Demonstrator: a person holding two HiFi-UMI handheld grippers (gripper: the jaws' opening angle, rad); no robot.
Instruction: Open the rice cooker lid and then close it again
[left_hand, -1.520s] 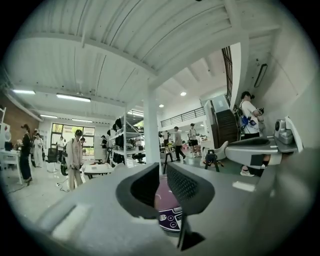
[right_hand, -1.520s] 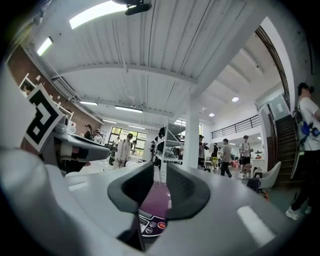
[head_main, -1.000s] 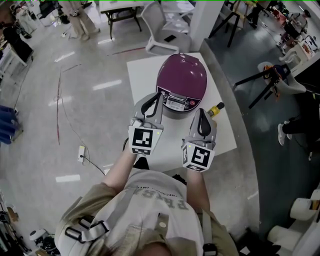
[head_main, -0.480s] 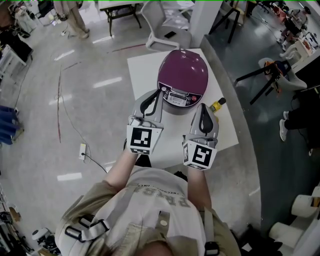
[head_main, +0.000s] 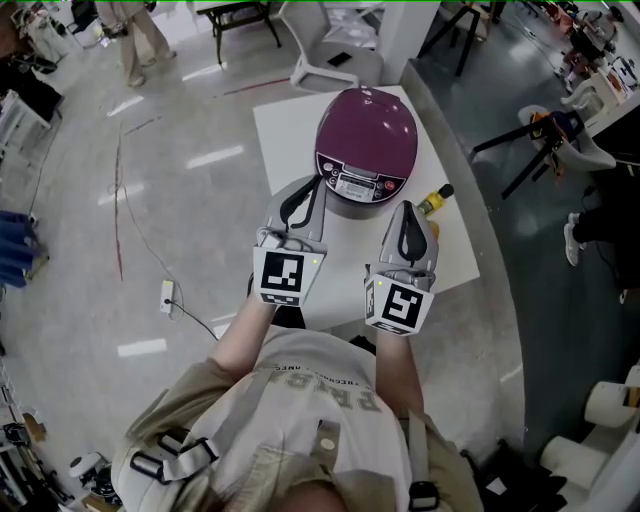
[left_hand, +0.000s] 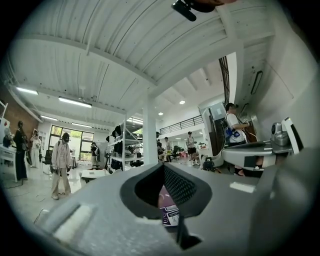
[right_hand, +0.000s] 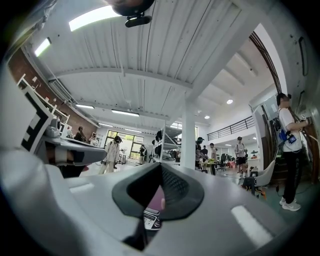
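Compared with 1 second earlier, the purple rice cooker (head_main: 366, 135) sits slightly higher in the head view, while both grippers keep the same placing before it and the lid remains down. The cooker stands on the white bench (head_main: 290, 130), control panel (head_main: 360, 185) facing the person. The left gripper (head_main: 319, 188) has its fingers together, empty, the tips at the cooker's front left edge; contact cannot be told. The right gripper (head_main: 405, 208) likewise has its fingers together, empty, just short of the cooker's front right, beside a yellow-handled tool (head_main: 432, 203). Both gripper views show the cooker through the gap behind the fingers.
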